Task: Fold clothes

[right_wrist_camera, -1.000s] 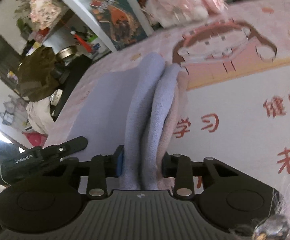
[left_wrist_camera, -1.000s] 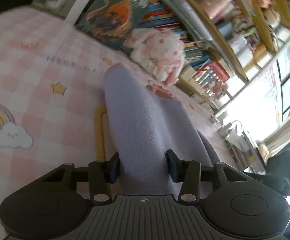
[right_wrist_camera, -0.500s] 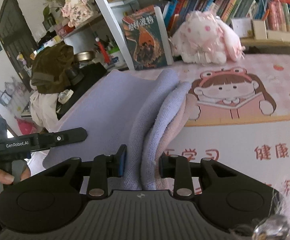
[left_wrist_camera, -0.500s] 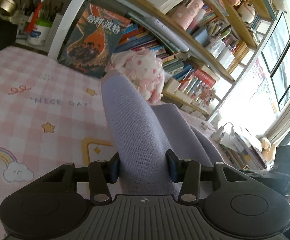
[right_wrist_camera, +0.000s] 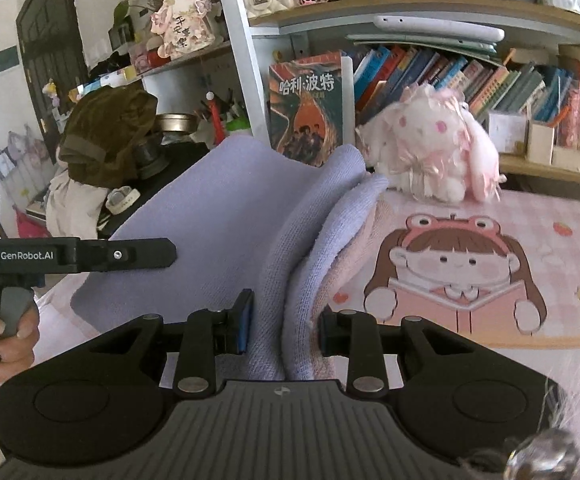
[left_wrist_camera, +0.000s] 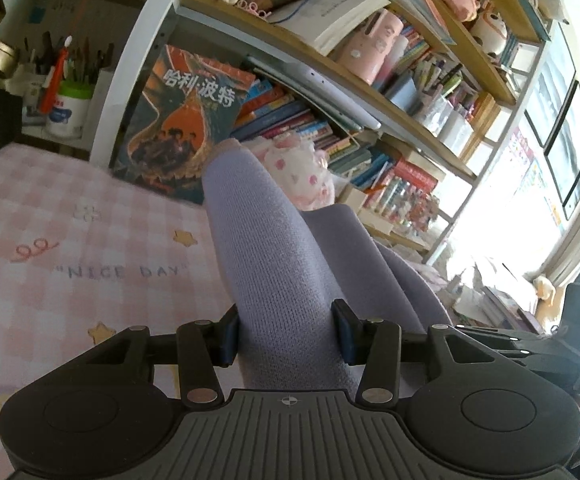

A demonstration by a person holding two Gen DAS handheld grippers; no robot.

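Note:
A lavender knit garment (left_wrist_camera: 278, 264) is held up above the pink checked mat (left_wrist_camera: 50, 248). My left gripper (left_wrist_camera: 286, 338) is shut on one thick fold of it. My right gripper (right_wrist_camera: 282, 326) is shut on another bunched edge of the same garment (right_wrist_camera: 218, 220), which has a pale pink lining. The cloth hangs stretched between the two grippers. The left gripper's body (right_wrist_camera: 70, 256) shows at the left of the right wrist view, held by a hand.
A bookshelf (right_wrist_camera: 429, 12) full of books stands behind the mat. A pink-and-white plush rabbit (right_wrist_camera: 429, 148) and a large upright book (right_wrist_camera: 309, 108) sit at the mat's far edge. A dark desk with clutter (right_wrist_camera: 110, 140) is at the left.
Both grippers have risen and tilted up with the garment; the mat has dropped lower in both views and the shelves fill more of them. Both grips are unchanged.

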